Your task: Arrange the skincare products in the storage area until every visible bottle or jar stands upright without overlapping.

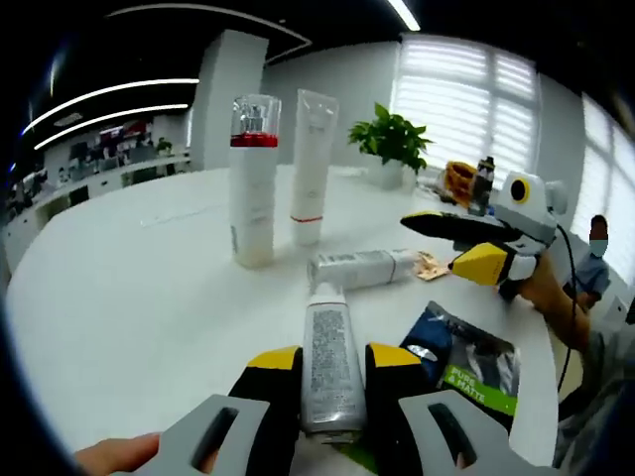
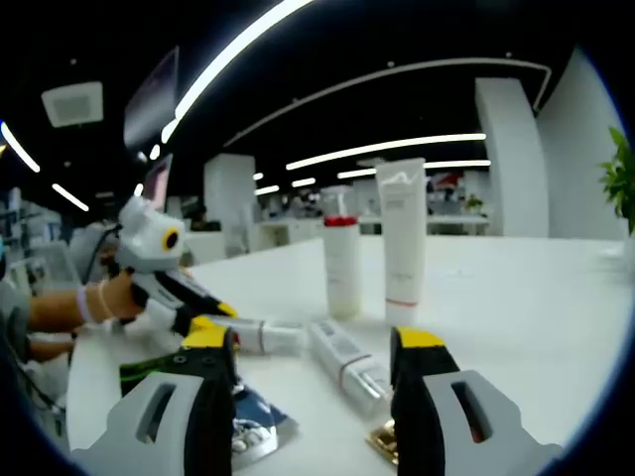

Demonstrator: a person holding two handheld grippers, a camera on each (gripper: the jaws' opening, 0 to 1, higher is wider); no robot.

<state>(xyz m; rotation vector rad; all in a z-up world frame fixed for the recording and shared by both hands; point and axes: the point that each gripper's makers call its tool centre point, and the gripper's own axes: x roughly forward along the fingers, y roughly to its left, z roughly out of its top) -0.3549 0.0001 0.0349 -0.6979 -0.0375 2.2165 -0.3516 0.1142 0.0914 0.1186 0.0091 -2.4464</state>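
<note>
Left tool (image 1: 333, 382) was clamped on a silver tube (image 1: 329, 367), jaws snug vs. its sides, tube lying flat on the white counter (image 1: 119, 297). Ahead of it stood a red-collared bottle (image 1: 253, 183) and a tall white tube (image 1: 312, 169), both upright; a second silver tube (image 1: 362, 268) lay on its side just beyond. Right tool (image 2: 316, 362) was spread wide, gripping nothing, w/ a fallen tube (image 2: 349, 365) lying between its jaws. A dark packet (image 1: 466, 362) sat right of the left tool.
</note>
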